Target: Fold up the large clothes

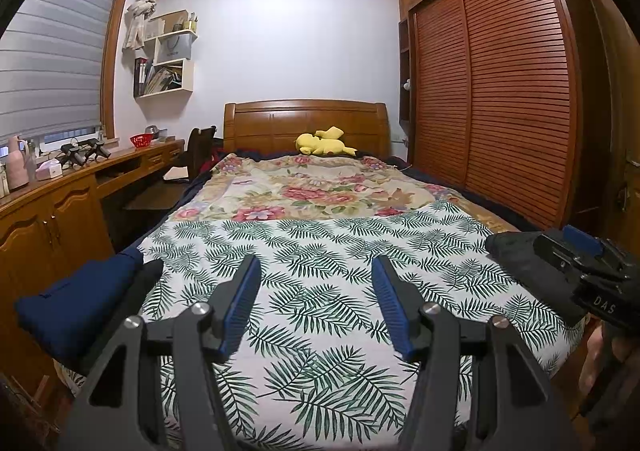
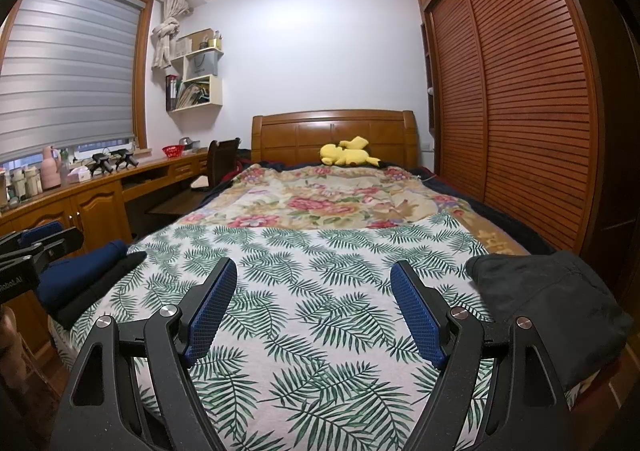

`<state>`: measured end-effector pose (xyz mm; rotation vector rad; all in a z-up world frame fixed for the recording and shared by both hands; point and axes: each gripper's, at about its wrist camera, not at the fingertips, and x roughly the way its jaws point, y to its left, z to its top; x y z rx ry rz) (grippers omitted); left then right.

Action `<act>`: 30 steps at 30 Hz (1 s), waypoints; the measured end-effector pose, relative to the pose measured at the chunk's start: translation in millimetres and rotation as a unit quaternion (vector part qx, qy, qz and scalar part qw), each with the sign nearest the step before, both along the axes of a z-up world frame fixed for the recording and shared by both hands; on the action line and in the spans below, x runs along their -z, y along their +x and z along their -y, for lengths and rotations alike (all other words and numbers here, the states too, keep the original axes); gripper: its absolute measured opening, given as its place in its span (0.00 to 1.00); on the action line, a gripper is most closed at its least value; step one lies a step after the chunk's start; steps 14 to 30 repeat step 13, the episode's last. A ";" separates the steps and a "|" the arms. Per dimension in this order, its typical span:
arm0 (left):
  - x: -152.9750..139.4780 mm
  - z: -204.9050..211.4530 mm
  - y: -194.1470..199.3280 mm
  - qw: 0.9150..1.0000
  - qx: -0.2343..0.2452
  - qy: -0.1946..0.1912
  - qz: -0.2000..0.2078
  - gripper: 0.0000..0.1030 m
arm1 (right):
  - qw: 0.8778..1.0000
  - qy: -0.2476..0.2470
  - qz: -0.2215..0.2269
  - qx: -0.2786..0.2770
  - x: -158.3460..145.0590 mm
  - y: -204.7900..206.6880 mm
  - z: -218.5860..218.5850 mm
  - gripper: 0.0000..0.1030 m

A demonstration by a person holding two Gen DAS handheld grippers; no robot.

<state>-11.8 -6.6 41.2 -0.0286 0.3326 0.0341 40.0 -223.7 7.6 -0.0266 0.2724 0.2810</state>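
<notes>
A bed with a fern-print cover (image 1: 320, 291) (image 2: 320, 291) fills both views. On its near left corner lies a folded navy garment (image 1: 76, 303) (image 2: 80, 271) on top of a black one (image 2: 100, 291). A dark grey garment (image 2: 552, 311) (image 1: 524, 263) lies bunched on the near right corner. My left gripper (image 1: 316, 263) hovers open over the cover's near middle, nothing between its blue pads. My right gripper (image 2: 314, 267) also stands open and empty above the cover, left of the grey garment. In the left wrist view the right gripper (image 1: 592, 267) shows at the right edge.
A floral quilt (image 1: 308, 191) covers the far half of the bed, with a yellow plush toy (image 1: 324, 141) at the wooden headboard. A long wooden desk (image 1: 80, 179) with bottles and a red basket runs along the left. Slatted wardrobe doors (image 2: 520, 111) line the right.
</notes>
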 end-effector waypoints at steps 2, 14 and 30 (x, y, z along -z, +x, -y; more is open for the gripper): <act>0.1 0.0 -0.1 1.000 0.000 0.001 0.000 0.55 | 1.000 0.000 0.000 0.000 0.2 0.5 0.2 0.79; -1.6 0.1 -0.6 1.000 0.000 0.000 0.001 0.55 | 1.000 0.000 0.000 0.000 -0.1 0.4 0.1 0.79; -1.6 0.1 -0.6 1.000 0.000 0.000 0.001 0.55 | 1.000 0.000 0.000 0.000 -0.1 0.4 0.1 0.79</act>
